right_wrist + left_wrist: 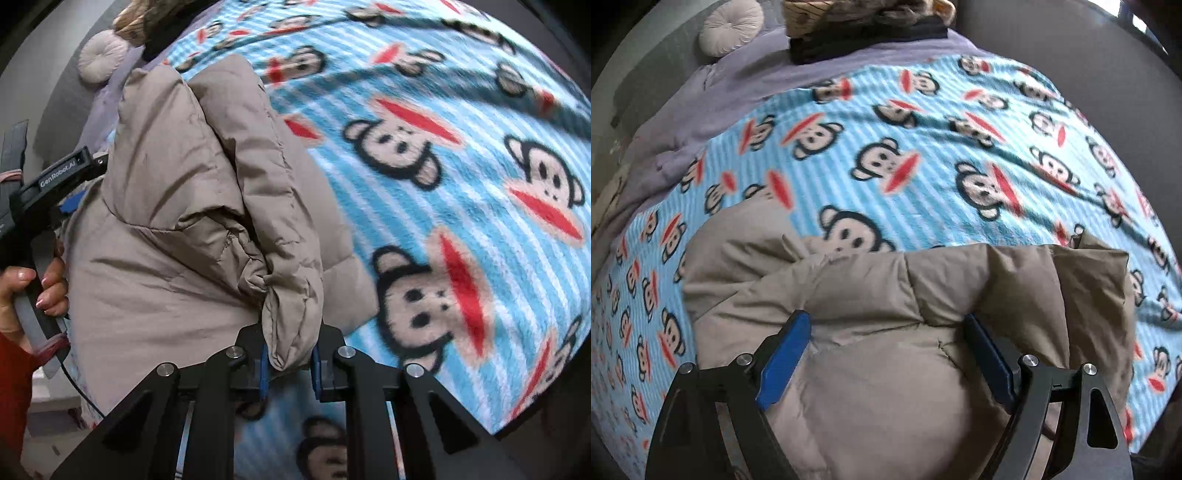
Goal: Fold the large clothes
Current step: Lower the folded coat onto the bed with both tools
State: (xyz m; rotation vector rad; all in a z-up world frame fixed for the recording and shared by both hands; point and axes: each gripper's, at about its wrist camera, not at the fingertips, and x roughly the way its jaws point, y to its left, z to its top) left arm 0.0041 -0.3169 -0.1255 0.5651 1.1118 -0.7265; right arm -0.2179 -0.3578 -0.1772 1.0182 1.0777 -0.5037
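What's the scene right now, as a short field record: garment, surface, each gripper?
garment: beige puffer jacket, bunched on the bed
surface: blue striped monkey-print blanket
left gripper: open, fingers astride the jacket's padding, not pinching
right gripper: shut on a sleeve cuff
other: round cushion at the far end

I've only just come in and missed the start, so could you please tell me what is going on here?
A person is folding a tan puffer jacket on a bed covered with a blue monkey-print blanket, using a handheld claw in each hand. The right claw is shut on a bunched end of the jacket, probably a sleeve cuff. The left claw stands wide open over the padded body of the jacket, gripping nothing. A round pale cushion lies at the far end of the bed.
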